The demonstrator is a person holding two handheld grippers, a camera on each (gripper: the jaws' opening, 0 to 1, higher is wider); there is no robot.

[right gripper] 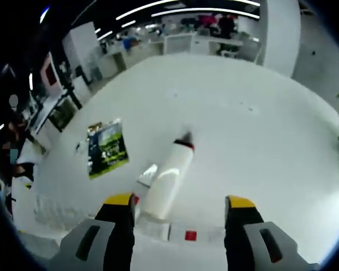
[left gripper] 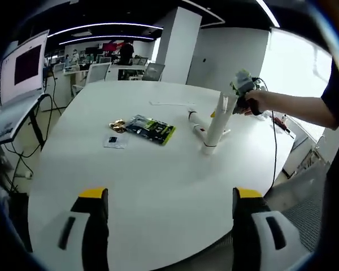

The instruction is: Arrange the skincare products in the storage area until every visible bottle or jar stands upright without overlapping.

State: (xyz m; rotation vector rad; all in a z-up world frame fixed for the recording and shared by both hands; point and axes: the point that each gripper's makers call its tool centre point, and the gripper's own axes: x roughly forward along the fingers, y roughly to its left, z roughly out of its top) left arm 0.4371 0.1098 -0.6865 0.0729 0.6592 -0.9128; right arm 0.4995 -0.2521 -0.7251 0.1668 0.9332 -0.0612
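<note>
On the white desk [left gripper: 158, 186], a white bottle [right gripper: 166, 183] lies on its side at about 12 o'clock from the right gripper [right gripper: 179, 206], whose fingers are released and spread either side of its base. A white tube [right gripper: 178, 232] lies crosswise beneath them. The left gripper [left gripper: 169, 197] hangs released over bare desk. Best judged: close on the bottle's body low down, then tip it upright clear of the green packet [right gripper: 107, 148].
</note>
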